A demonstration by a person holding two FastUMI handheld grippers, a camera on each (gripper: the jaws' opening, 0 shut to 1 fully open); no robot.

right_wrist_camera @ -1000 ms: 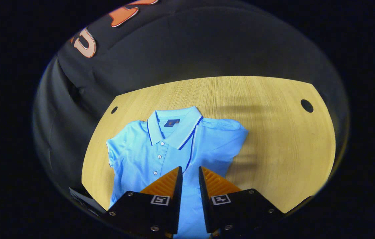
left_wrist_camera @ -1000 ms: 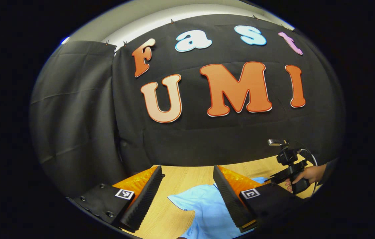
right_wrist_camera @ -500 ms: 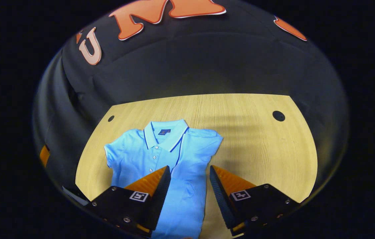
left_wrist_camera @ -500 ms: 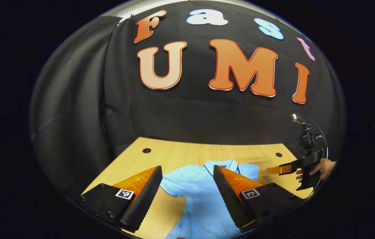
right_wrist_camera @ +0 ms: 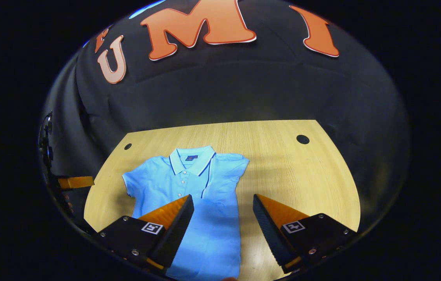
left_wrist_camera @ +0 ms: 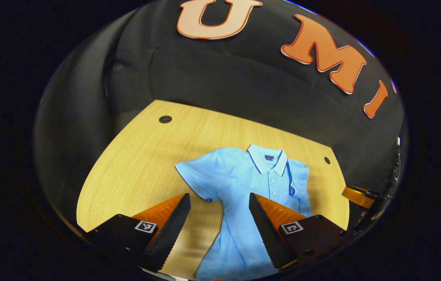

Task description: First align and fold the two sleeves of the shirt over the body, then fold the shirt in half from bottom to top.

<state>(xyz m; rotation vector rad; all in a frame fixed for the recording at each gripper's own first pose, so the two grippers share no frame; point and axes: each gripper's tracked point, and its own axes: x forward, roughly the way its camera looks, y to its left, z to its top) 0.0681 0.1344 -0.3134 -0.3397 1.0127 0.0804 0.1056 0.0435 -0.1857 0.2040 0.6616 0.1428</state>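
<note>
A light blue polo shirt lies flat on the wooden table, collar toward the wall. In the left gripper view its left sleeve is spread out on the wood, while the other sleeve lies folded over the body. My left gripper hovers open above the shirt's lower left side, holding nothing. In the right gripper view the shirt shows the folded sleeve edge on the right. My right gripper is open over the shirt's lower right side, nothing between its fingers.
The table has small round holes near its back corners. Bare wood lies left of the shirt in the left gripper view and right of it in the right gripper view. Black cloth walls close the booth behind.
My right gripper went from nearly shut to wide open and drew back from the shirt. My left gripper tipped downward, bringing the whole shirt into view.
</note>
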